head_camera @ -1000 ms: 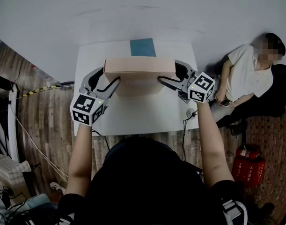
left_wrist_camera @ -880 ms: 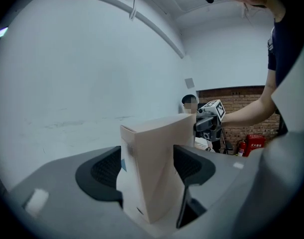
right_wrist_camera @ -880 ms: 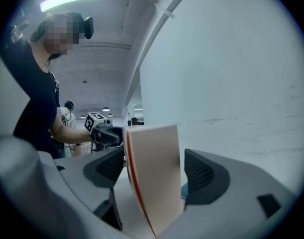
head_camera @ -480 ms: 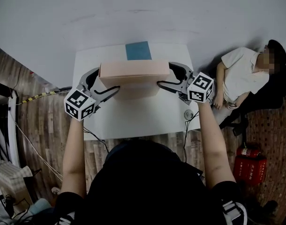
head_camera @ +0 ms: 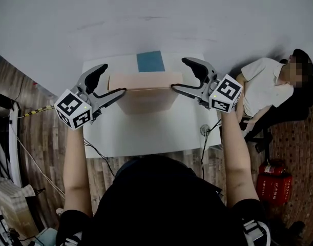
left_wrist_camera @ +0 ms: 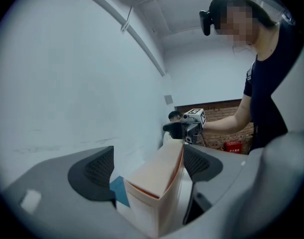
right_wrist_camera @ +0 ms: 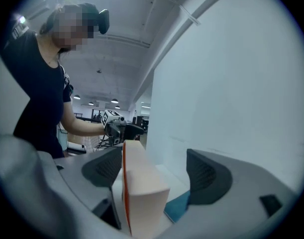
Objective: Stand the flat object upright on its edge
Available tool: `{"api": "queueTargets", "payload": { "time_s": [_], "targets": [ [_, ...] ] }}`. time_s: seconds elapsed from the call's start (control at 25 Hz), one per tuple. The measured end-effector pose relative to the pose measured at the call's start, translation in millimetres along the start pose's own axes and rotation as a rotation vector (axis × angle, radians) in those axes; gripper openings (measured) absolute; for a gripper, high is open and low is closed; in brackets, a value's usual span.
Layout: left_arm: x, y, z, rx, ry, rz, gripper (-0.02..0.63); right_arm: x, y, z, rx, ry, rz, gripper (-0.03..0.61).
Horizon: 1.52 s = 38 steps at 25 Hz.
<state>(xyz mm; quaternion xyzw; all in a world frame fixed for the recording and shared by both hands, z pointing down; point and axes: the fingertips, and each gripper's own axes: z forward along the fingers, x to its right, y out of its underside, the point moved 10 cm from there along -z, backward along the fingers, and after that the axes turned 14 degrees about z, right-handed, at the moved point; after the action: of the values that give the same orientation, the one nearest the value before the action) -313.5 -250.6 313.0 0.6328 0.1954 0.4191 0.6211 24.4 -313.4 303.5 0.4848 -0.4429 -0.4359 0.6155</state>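
L gripper [head_camera: 113, 78], R gripper [head_camera: 179, 74] opened, rose; box [head_camera: 146, 92] between

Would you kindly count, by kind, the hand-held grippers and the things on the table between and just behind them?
Hand-held grippers: 2, the left hand-held gripper and the right hand-held gripper
Box: 1
Blue square: 1
Total: 4
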Motion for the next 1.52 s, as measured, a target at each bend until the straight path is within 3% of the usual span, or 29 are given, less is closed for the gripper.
{"api": "queueTargets", "payload": {
  "time_s": [0.16, 0.2, 0.24, 0.28, 0.4, 0.52, 0.64, 0.76, 0.88, 1.12, 1.28, 1.52],
  "targets": [
    [0.3, -36.4, 1.0, -0.015, -0.044, 0.063, 0.429, -14.2, -37.3, 4.5, -0.014, 0.036, -0.101, 0.358],
    [1.0, -46.9, -0.5, -0.003, -0.068, 0.067, 0.369, -18.1, -45.9, 4.4, -0.008, 0.065, -0.119, 0.242],
    [1.9, -57.5, -2.7, 0.014, -0.099, 0.062, 0.262, -21.8, -54.1, 4.1, 0.005, 0.098, -0.128, 0.053],
    [3.0, -67.4, -5.2, 0.031, -0.132, 0.050, 0.168, -25.8, -61.7, 3.9, 0.019, 0.126, -0.124, 0.031],
    [10.9, -90.3, -11.7, 0.054, -0.220, 0.010, 0.023, -43.5, -80.2, 3.3, 0.048, 0.207, -0.082, 0.017],
    [24.0, -105.6, -21.3, 0.036, -0.350, -0.012, 0.011, -64.5, -93.2, -0.5, 0.115, 0.323, -0.034, 0.014],
    [42.4, -113.4, -30.3, 0.000, -0.508, 0.025, 0.011, -82.4, -92.9, -11.6, 0.220, 0.437, 0.025, 0.012],
    [64.2, -113.8, -37.8, -0.014, -0.635, 0.057, 0.011, -99.5, -81.1, -22.7, 0.269, 0.577, 0.023, 0.012],
    [87.7, -100.9, -41.3, -0.043, -0.710, 0.070, 0.011, -117.9, -61.5, -26.1, 0.274, 0.694, -0.003, 0.012],
    [129.9, -45.6, -31.4, -0.093, -0.724, 0.052, 0.011, -138.1, 17.9, -16.8, 0.215, 0.859, 0.015, 0.012],
    [152.2, -11.7, -23.3, -0.130, -0.694, -0.006, 0.011, -146.3, 64.9, -13.1, 0.144, 0.849, 0.104, 0.012],
    [162.2, 1.9, -17.7, -0.138, -0.697, -0.015, 0.011, -137.8, 80.4, -16.5, 0.127, 0.860, 0.091, 0.012]
  ]
}}
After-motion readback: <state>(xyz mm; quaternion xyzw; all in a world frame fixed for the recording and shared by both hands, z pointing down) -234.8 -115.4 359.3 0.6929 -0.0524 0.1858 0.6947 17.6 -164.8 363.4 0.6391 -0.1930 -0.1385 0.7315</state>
